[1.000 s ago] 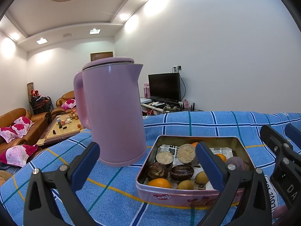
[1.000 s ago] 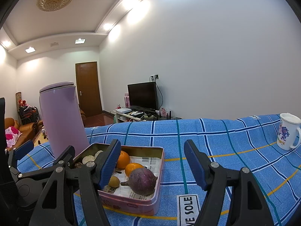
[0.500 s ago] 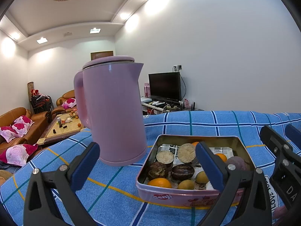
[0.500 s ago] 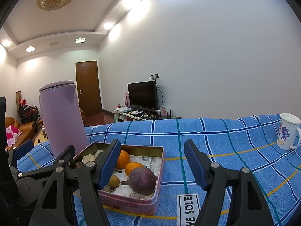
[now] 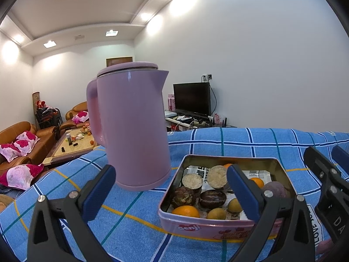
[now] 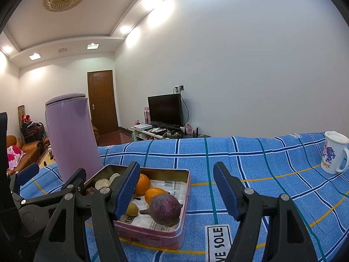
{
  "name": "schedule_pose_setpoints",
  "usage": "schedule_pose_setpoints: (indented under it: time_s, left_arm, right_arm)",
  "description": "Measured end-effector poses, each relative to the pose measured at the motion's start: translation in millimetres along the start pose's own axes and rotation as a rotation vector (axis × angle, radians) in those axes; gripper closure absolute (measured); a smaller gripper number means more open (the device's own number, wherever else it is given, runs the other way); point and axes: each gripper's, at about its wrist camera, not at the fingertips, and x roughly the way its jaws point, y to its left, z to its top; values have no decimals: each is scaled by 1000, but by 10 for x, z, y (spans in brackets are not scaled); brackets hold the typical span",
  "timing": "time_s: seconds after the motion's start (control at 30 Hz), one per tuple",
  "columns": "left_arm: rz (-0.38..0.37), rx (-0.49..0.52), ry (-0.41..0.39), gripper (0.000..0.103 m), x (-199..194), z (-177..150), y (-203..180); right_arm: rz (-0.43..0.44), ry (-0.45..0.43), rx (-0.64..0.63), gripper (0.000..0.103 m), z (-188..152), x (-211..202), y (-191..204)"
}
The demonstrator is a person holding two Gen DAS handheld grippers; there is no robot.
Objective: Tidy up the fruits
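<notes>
Jaws of left gripper [image 5: 170, 187] and right gripper [image 6: 176, 187] both wide, empty, short of the fruit tin [image 5: 220, 231].

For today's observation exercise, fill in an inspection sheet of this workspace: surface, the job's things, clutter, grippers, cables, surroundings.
Surface: blue checked cloth covers the table.
Job's things: pink tin lined with printed paper, holding oranges, small yellow fruits, dark halved fruits and a purple round fruit.
Clutter: pink kettle upright beside the tin; white printed mug at the far right.
Grippers: left gripper open, empty; right gripper open, empty, one finger in front of the tin.
Cables: none on the table; one hangs behind the television.
Surroundings: living room, brown sofas, coffee table, wooden door.
</notes>
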Motion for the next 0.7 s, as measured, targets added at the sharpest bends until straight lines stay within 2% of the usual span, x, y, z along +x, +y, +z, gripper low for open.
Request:
schedule_pose_setpoints:
  time_s: [0.7]
  left_arm:
    - [30,-2,18,0,42,10,5]
  right_arm:
    - [-2,7,0,32,-5,6,-2]
